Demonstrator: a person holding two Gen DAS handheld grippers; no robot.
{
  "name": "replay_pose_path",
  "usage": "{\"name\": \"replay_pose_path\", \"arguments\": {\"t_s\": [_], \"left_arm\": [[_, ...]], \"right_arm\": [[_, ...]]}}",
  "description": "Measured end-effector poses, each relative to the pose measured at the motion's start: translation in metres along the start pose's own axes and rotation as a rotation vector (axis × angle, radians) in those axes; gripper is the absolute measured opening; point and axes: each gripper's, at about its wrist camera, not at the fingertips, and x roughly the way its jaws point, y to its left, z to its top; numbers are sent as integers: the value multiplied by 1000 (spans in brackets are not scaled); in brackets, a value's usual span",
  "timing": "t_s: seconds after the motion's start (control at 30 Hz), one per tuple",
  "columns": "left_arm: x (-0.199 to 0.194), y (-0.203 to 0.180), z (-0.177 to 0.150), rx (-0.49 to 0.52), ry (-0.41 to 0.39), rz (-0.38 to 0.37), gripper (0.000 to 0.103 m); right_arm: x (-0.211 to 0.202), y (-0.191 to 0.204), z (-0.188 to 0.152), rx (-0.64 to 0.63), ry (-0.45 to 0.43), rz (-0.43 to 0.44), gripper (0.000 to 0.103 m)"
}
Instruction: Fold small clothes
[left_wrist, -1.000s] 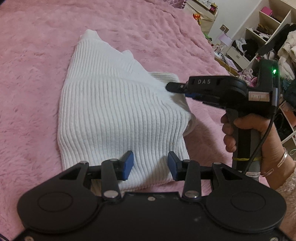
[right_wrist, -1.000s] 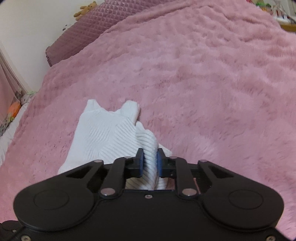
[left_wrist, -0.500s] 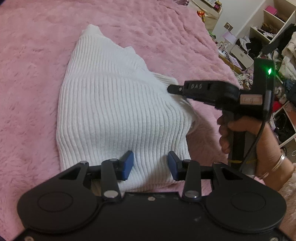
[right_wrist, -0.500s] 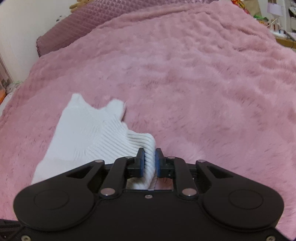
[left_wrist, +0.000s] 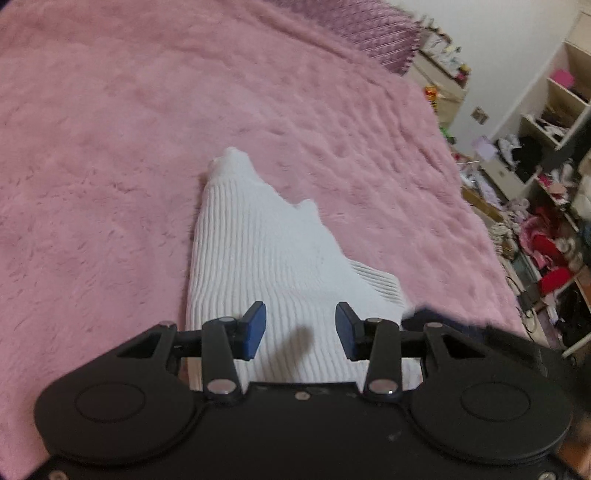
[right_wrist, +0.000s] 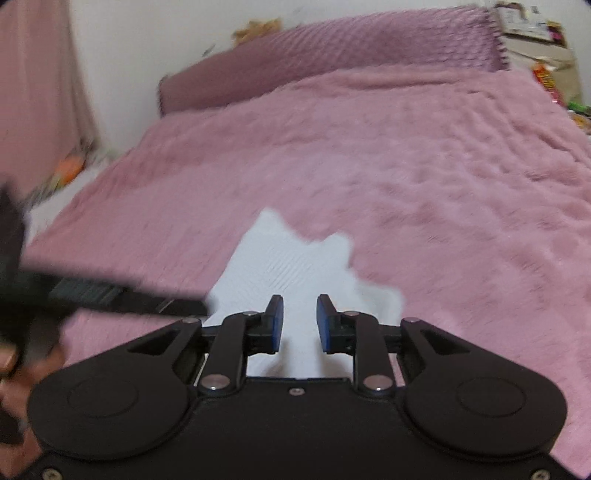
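Observation:
A white ribbed knit garment (left_wrist: 266, 258) lies folded on the pink fluffy blanket (left_wrist: 110, 147), two points at its far end. My left gripper (left_wrist: 300, 330) hovers over its near end, open, pads clear of the cloth. In the right wrist view the same garment (right_wrist: 291, 258) lies below my right gripper (right_wrist: 300, 323). Its jaws are opening and nothing is pinched between the blue pads (right_wrist: 275, 325). The right gripper shows as a dark blur (left_wrist: 443, 325) at the garment's right corner. The left gripper is a blurred dark bar (right_wrist: 110, 295) at the left.
A purple quilted bolster (right_wrist: 332, 62) runs along the bed's head. Open shelves (left_wrist: 546, 122) and heaped clothes on the floor (left_wrist: 543, 251) stand beyond the bed's right edge. A pink curtain (right_wrist: 40, 92) hangs at the left. A hand (right_wrist: 14, 369) grips the left tool.
The right gripper has let go of the garment's folded edge and its jaws have parted. Both grippers have drawn back and up, so the garment looks smaller and farther off.

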Motion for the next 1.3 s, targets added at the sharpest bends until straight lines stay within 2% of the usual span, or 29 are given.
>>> {"name": "replay_pose_path", "arguments": {"t_s": [0.17, 0.43, 0.63, 0.67, 0.73, 0.77, 0.8, 0.83, 0.9, 1.0, 1.1, 1.17, 1.23, 1.3], "left_arm": [[32, 4, -5, 17, 49, 61, 44], [35, 4, -3, 43, 47, 71, 47], [22, 0, -2, 57, 54, 74, 47], [18, -1, -3, 61, 55, 77, 47], [12, -2, -5, 73, 58, 82, 48], [8, -2, -5, 82, 60, 83, 48], [3, 0, -6, 92, 59, 82, 48], [-3, 2, -7, 102, 56, 75, 49], [-14, 12, -8, 107, 43, 37, 51], [-29, 44, -5, 63, 29, -60, 54], [-35, 77, -2, -9, 30, -86, 54], [-33, 98, -2, -74, 48, -128, 54], [-24, 118, -3, -158, 92, -217, 55], [-15, 127, -6, -212, 118, -267, 55]], "right_arm": [[16, 7, -21, -55, 68, -41, 21], [19, -10, -25, 47, 58, -21, 20], [-7, -8, -17, 76, 4, 16, 25], [-11, -10, -15, 85, -4, 21, 30], [-21, -14, -13, 102, -25, 20, 47], [-25, -18, -13, 111, -35, 22, 60], [-29, -23, -13, 125, -42, 25, 65], [-31, -28, -13, 143, -42, 27, 66], [-36, -45, -15, 204, -33, 49, 69], [-37, -72, -23, 318, -21, 96, 72], [-30, -94, -34, 419, -9, 148, 72], [-24, -103, -41, 481, -3, 178, 72], [-13, -110, -45, 536, 20, 219, 72], [-1, -116, -51, 581, 43, 262, 72]]}}
